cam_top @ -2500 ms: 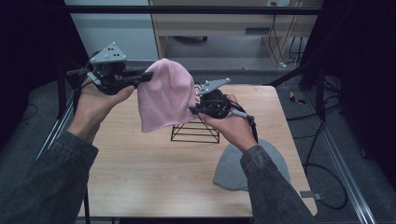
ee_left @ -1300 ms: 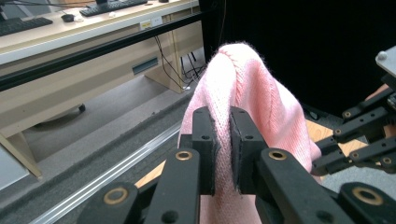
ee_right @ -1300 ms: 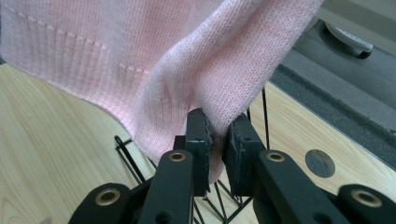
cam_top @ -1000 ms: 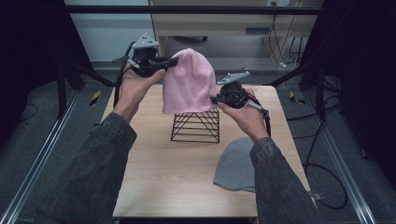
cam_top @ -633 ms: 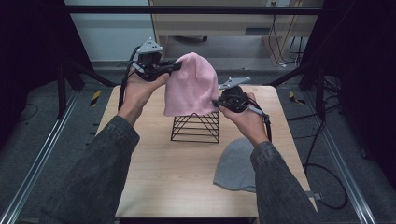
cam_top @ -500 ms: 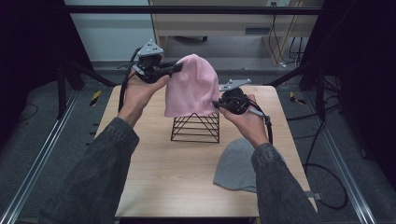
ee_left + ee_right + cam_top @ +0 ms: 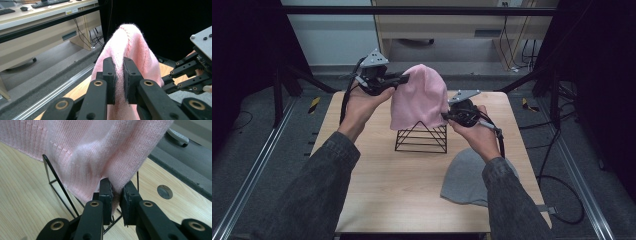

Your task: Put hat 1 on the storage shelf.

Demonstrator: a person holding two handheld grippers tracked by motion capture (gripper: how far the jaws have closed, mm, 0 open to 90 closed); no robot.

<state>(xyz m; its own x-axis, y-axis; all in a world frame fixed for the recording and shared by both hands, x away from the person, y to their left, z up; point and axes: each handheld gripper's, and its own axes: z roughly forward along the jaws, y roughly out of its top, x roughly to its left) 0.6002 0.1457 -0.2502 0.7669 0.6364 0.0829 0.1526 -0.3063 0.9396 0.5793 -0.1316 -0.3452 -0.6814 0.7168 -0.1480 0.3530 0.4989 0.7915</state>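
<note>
A pink knit beanie (image 7: 419, 97) hangs in the air over a black wire pyramid stand (image 7: 421, 140) on the wooden table (image 7: 377, 175). My left gripper (image 7: 404, 77) is shut on the beanie's upper left side, and its jaws pinch the pink knit (image 7: 130, 50) in the left gripper view. Lower on the right, my right gripper (image 7: 446, 116) is shut on the hem, with pink fabric (image 7: 82, 150) caught between its pads just above the stand's wire (image 7: 58, 187). The beanie's lower edge covers the stand's tip.
A grey beanie (image 7: 469, 177) lies flat on the table at the front right, partly under the right forearm. A round hole (image 7: 165, 191) sits in the tabletop near the far edge. Metal rails run along both sides of the table.
Both grippers carried the pink beanie from the left and tilted to upright over the wire stand. In the last half second it has sunk slightly toward the stand's tip.
</note>
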